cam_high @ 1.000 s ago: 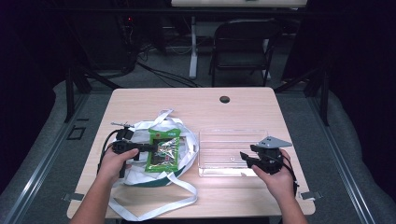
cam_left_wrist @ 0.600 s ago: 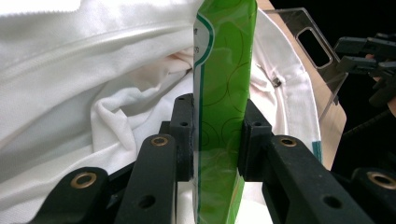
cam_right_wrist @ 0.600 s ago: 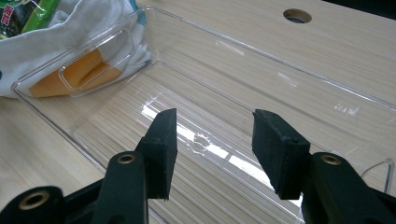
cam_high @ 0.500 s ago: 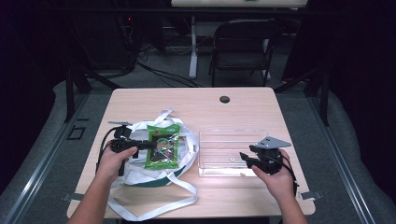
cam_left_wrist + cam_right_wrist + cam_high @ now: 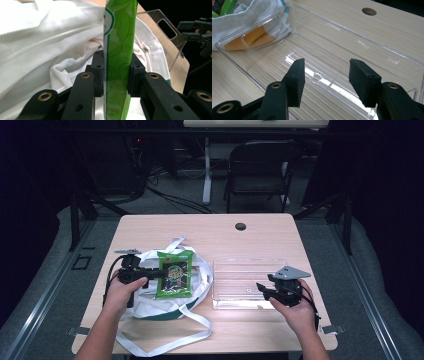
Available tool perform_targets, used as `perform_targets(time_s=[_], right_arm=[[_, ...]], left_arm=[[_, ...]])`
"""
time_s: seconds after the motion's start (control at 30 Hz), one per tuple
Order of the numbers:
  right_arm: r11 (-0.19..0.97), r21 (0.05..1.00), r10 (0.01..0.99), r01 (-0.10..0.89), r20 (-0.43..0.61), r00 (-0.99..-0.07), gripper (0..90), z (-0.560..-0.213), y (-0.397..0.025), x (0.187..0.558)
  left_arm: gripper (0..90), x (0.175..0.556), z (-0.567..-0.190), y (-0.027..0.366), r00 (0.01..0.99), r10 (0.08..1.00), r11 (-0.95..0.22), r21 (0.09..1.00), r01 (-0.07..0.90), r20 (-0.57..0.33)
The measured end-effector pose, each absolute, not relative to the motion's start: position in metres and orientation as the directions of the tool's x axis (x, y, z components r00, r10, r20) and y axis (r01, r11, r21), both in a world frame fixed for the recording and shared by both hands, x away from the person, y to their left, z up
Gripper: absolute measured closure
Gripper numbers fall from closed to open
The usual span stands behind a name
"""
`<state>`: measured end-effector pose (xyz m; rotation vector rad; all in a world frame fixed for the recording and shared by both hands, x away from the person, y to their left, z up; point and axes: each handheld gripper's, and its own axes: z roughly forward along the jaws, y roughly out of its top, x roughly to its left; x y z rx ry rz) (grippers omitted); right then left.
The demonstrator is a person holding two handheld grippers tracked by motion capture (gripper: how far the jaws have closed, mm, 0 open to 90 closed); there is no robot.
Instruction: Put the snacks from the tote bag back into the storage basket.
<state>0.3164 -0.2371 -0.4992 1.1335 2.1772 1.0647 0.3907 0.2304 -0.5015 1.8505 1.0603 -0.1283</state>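
Over the white tote bag (image 5: 165, 300) on the left side of the bench (image 5: 260, 235), the left gripper (image 5: 159, 273) is clamping a green snack packet (image 5: 173, 274) by its left edge. Packet is looking flat and glossy, bright green border with a dark printed panel in the middle, small round logo on it; text too small to read. From the high view its long axis is running away from the person toward the far edge of the bench, face turned up to the camera. From the left gripper view the packet (image 5: 119, 50) is standing edge-on between the two black jaws, which are pressing on both faces.

Bag is lying slumped and open, white straps trailing toward the near edge, a dark green band along its bottom. Something orange (image 5: 249, 37) is showing at the bag through the wall of the tray; cannot tell what it is.

Right of the bag, just beside it, a clear plastic tray (image 5: 220, 270) with a handle cutout is sitting on the bench. Right gripper (image 5: 262, 290) is hovering at the tray's near right corner, jaws spread apart, gripping nothing.
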Motion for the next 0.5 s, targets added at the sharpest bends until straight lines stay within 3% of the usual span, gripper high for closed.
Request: perform_targets(time_s=[0.23,0.5], right_arm=[[0.326,0.792,0.83,0.516,0.022,-0.557,51.6,-0.501,-0.238,0.318],[0.355,0.791,0.817,0.499,-0.003,-0.577,55.7,-0.497,-0.234,0.32]], left_arm=[[72.6,0.389,-0.497,0.23,0.636,0.606,-0.164,0.707,0.688,-0.478],[72.6,0.386,-0.488,0.232,0.67,0.601,-0.163,0.754,0.637,-0.436]])
